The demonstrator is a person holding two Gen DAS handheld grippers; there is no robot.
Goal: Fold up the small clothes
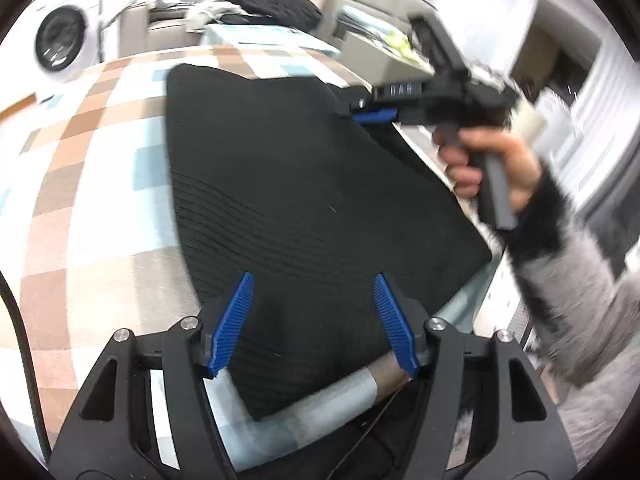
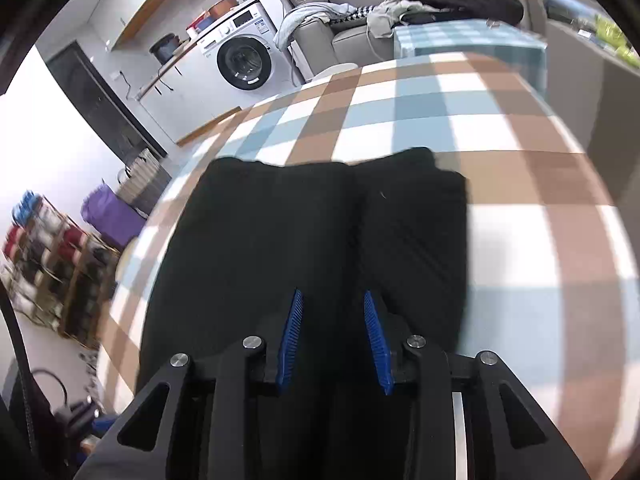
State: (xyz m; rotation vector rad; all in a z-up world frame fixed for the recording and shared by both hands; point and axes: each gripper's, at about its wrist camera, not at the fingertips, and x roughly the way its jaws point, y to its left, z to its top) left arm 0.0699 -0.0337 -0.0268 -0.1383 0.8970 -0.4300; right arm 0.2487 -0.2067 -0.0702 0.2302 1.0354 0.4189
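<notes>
Black cloth lies folded on my checked table, and both tongs are let go.

I see the black cloth (image 1: 288,184) flat on the checked tablecloth (image 1: 100,168), near the table's front edge. My left gripper (image 1: 314,312) hangs over its near end with the blue fingers (image 1: 236,320) spread wide and nothing pinched. My right gripper (image 2: 332,336) sits over the cloth too, its jaws a little apart and not squeezing anything. In the left view, a hand (image 1: 492,164) in a fuzzy grey sleeve (image 1: 568,296) holds that right tool. It has small letters on top, but they are too blurry to read. A white washing machine (image 2: 244,60) stands behind; its label is too small to read.
</notes>
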